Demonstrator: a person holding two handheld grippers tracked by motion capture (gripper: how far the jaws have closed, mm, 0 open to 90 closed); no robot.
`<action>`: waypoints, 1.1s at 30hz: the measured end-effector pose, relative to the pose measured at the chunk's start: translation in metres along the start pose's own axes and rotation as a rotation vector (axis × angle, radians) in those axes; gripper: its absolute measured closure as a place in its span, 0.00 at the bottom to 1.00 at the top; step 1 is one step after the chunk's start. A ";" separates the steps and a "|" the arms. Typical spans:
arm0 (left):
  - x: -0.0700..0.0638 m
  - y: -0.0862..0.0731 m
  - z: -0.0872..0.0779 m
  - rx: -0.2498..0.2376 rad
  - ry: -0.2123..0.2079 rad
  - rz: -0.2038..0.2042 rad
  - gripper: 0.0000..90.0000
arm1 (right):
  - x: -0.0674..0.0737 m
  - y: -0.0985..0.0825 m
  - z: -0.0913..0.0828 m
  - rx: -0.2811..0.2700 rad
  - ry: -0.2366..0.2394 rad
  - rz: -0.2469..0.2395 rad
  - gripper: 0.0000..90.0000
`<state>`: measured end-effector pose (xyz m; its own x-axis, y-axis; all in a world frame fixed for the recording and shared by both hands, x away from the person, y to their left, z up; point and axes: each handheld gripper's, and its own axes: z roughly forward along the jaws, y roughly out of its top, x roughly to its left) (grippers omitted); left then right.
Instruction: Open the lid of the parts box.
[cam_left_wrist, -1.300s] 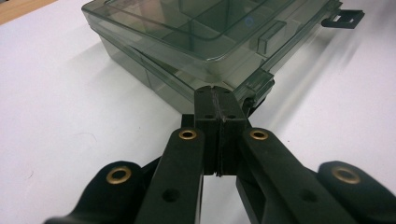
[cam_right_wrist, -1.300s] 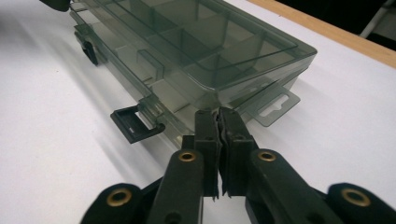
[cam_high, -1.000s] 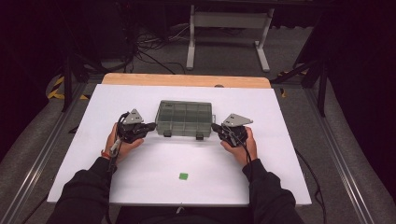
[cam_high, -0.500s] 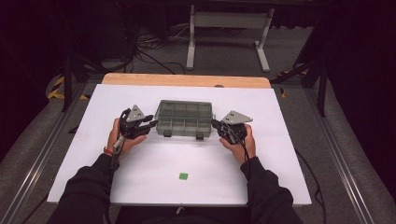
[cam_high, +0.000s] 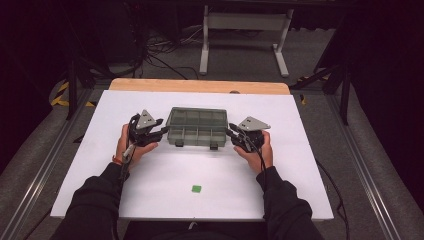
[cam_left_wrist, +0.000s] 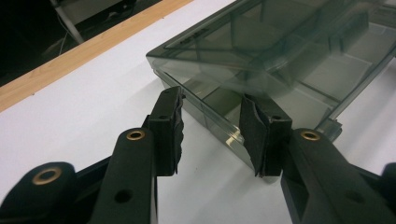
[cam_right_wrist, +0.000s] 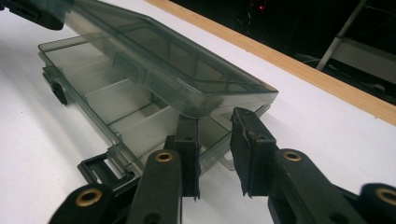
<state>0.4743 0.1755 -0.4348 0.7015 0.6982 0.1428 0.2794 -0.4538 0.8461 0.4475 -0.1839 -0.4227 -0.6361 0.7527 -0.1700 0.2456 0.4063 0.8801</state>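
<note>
You have both the left gripper (cam_left_wrist: 212, 140) and right gripper (cam_right_wrist: 215, 154) just opening around the partly raised box (cam_high: 197, 128), so the lid still needs full opening.

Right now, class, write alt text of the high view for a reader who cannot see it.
A person's two hand-held grippers flank a smoky translucent compartment box on a white table, the left gripper and right gripper at its ends. A small green square lies nearer the person.

Dark lab or studio, white-topped table (cam_high: 150, 100), loose floor cables (cam_high: 165, 50), metal stand (cam_high: 245, 30)
</note>
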 end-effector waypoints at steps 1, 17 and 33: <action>0.000 0.000 0.000 0.001 0.004 0.004 0.65 | 0.000 0.000 0.000 -0.002 -0.006 -0.002 0.78; 0.000 0.024 0.003 -0.009 0.010 0.079 0.68 | -0.007 0.013 0.001 -0.027 -0.018 -0.065 0.77; 0.007 0.032 -0.004 -0.044 0.009 0.078 0.77 | -0.011 0.028 0.001 -0.062 -0.004 -0.081 0.79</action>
<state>0.4854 0.1676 -0.4048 0.7142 0.6667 0.2133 0.1951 -0.4822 0.8540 0.4623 -0.1802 -0.3972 -0.6492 0.7208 -0.2429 0.1480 0.4330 0.8892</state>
